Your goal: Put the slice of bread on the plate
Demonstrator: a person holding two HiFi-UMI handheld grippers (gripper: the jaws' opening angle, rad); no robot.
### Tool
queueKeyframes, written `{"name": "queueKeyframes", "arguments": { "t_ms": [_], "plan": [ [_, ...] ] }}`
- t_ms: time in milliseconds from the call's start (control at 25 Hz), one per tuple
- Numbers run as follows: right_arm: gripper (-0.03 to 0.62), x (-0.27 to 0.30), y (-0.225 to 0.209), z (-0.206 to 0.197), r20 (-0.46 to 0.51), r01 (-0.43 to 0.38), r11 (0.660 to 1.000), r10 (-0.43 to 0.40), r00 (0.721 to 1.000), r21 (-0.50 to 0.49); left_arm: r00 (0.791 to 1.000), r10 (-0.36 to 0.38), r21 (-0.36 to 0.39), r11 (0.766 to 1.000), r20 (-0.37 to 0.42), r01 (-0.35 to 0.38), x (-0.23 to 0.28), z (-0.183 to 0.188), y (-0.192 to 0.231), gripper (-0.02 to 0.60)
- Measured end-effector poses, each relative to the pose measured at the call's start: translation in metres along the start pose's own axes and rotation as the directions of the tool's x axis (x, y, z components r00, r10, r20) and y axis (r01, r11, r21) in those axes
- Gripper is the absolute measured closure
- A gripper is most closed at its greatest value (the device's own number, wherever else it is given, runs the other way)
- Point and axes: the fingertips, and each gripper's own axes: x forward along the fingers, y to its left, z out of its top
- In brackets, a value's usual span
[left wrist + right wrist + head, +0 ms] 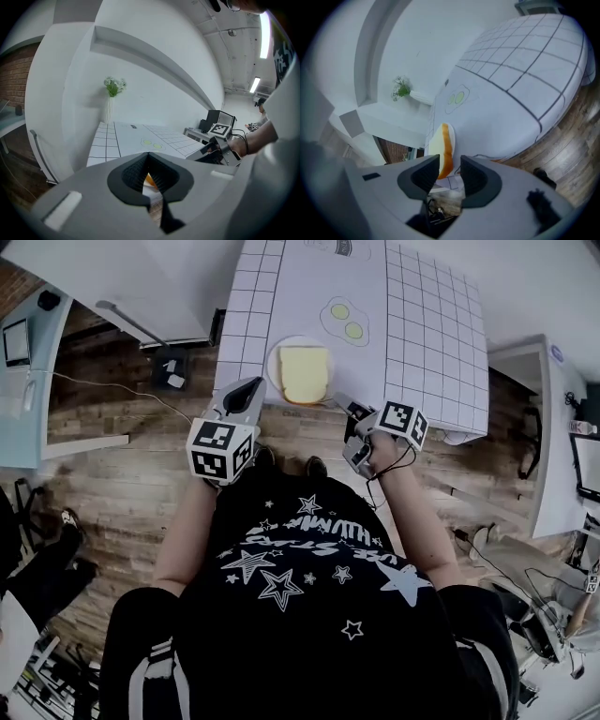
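Note:
A pale slice of bread [305, 371] with a tan crust lies flat on a white plate [274, 362] near the front edge of the grid-patterned table [422, 324]. My left gripper [251, 383] hovers just left of the plate with its jaws together and nothing in them. My right gripper [345, 405] sits at the plate's front right, a little back from it. In the right gripper view its jaws [450, 176] stand apart, and the bread [443, 147] shows beyond them, untouched. A sliver of bread [149, 178] shows past the left gripper [149, 159].
A print of two fried eggs [343, 320] marks the cloth behind the plate. A vase of flowers [112, 93] stands at the table's far end against the white wall. Wooden floor [122, 484] surrounds the table, with a cable and small box [173, 371] to the left.

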Motion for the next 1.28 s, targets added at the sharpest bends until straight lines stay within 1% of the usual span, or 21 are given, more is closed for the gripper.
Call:
{"name": "queueKeyframes", "arguments": {
  "t_ms": [120,200,280,360,480,560,640,880,960,1080,1120,1280],
  "plan": [
    [0.45,-0.017,0.01,0.024,0.085,-0.037,0.998,0.042,0.996,-0.06,1.0,0.009,0.006,1.0,0.012,-0.009,0.003,0.006,-0.007,0.572],
    [0.469,-0.027,0.017,0.037,0.117,-0.057,0.991,0.071,0.991,-0.117,1.0,0.015,0.011,1.0,0.021,-0.016,0.005,0.011,-0.013,0.572],
    [0.505,-0.036,0.023,0.047,0.136,-0.054,0.978,0.083,0.987,-0.201,0.999,0.021,0.02,1.0,0.026,-0.022,0.008,0.015,-0.021,0.572],
    [0.523,-0.046,0.029,0.055,0.155,-0.046,0.956,0.094,0.983,-0.289,0.999,0.026,0.03,0.999,0.03,-0.027,0.011,0.018,-0.03,0.572],
    [0.557,-0.063,0.043,0.07,0.209,-0.036,0.906,0.136,0.968,-0.421,0.998,0.041,0.043,0.998,0.037,-0.043,0.014,0.022,-0.042,0.572],
    [0.571,-0.073,0.052,0.077,0.224,-0.025,0.853,0.166,0.96,-0.521,0.998,0.057,0.047,0.997,0.04,-0.059,0.015,0.022,-0.05,0.572],
    [0.576,-0.08,0.056,0.079,0.209,-0.027,0.804,0.187,0.96,-0.594,0.996,0.074,0.048,0.996,0.043,-0.076,0.016,0.022,-0.06,0.572],
    [0.579,-0.099,0.045,0.068,0.111,-0.08,0.704,0.221,0.969,-0.706,0.988,0.143,0.027,0.989,0.061,-0.145,0.012,0.012,-0.092,0.572],
    [0.579,-0.105,0.037,0.065,0.088,-0.096,0.688,0.227,0.97,-0.719,0.984,0.168,0.015,0.985,0.065,-0.169,0.01,0.008,-0.1,0.572],
    [0.579,-0.11,0.024,0.056,0.06,-0.12,0.682,0.234,0.97,-0.721,0.977,0.203,0.005,0.979,0.063,-0.204,0.005,0.001,-0.11,0.572],
    [0.579,-0.112,0.02,0.053,0.052,-0.124,0.676,0.234,0.971,-0.727,0.975,0.213,0.006,0.977,0.062,-0.213,0.002,-0.001,-0.113,0.572],
    [0.579,-0.116,0.017,0.047,0.048,-0.116,0.638,0.235,0.971,-0.761,0.972,0.23,0.017,0.973,0.052,-0.231,-0.003,-0.006,-0.123,0.572]
  ]
}}
